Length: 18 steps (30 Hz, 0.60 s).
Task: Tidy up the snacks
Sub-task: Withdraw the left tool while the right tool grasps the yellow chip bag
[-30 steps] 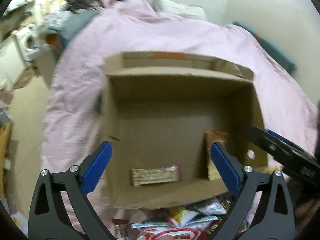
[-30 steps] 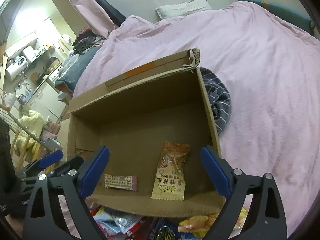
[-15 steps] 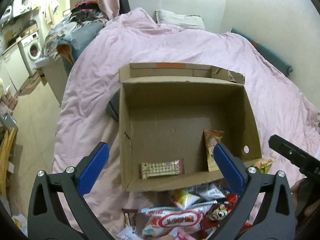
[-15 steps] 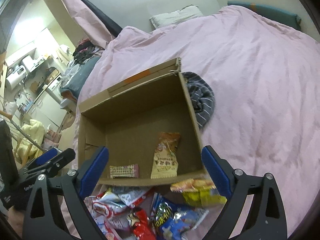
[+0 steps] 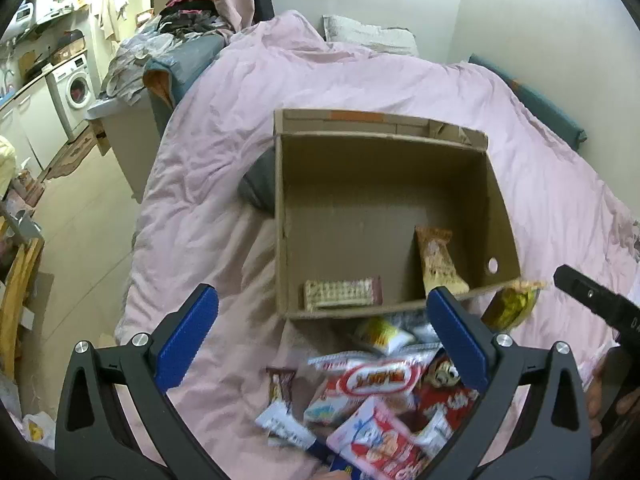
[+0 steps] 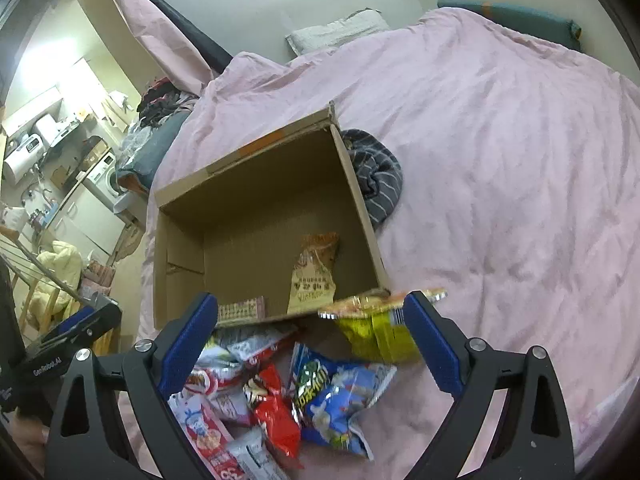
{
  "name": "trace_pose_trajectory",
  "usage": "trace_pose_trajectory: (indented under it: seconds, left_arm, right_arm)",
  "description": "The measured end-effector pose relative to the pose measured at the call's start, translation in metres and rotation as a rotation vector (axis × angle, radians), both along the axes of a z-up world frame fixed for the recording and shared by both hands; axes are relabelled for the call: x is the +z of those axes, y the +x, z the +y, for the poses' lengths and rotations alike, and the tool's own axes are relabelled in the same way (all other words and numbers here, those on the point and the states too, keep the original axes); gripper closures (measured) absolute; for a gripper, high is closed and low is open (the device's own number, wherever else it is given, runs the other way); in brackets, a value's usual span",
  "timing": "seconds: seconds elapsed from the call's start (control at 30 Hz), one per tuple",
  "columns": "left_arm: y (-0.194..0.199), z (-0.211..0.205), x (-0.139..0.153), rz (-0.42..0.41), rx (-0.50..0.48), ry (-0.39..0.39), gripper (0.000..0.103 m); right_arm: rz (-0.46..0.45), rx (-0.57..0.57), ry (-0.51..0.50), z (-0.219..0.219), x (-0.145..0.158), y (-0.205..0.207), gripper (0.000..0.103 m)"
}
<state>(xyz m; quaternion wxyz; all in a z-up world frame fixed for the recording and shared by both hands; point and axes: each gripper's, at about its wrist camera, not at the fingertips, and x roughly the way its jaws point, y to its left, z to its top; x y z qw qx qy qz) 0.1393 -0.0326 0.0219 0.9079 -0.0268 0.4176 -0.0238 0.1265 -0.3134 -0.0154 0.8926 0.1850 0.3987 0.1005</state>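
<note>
An open cardboard box (image 5: 384, 184) (image 6: 256, 184) sits on the pink bed. Inside lie a flat wafer bar (image 5: 342, 291) (image 6: 242, 307) and an orange snack bag (image 5: 438, 264) (image 6: 316, 272). A pile of snack packets (image 5: 380, 392) (image 6: 272, 392) lies on the bed in front of the box. A yellow bag (image 5: 510, 304) (image 6: 380, 328) leans at the box's front right corner, and a blue bag (image 6: 340, 396) lies beside the pile. My left gripper (image 5: 320, 344) and right gripper (image 6: 312, 340) are both open and empty above the pile.
A striped grey cloth (image 6: 376, 176) lies against the box's right side. A pillow (image 6: 336, 32) is at the head of the bed. The bed's left edge drops to the floor (image 5: 80, 216), with a washing machine (image 5: 74, 88) and clutter beyond.
Both grippers have pulled back from the box and away from it. The snack pile in front of the box has come into view. Both stay open.
</note>
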Motion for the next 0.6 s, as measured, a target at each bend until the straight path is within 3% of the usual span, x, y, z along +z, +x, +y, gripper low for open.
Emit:
trace_pose_trajectory:
  seconds: [0.6]
  left_arm:
    - [-0.051, 0.014, -0.020, 0.056, 0.000, 0.015, 0.000]
  right_arm:
    - [0.062, -0.014, -0.028, -0.026, -0.020, -0.023, 0.007]
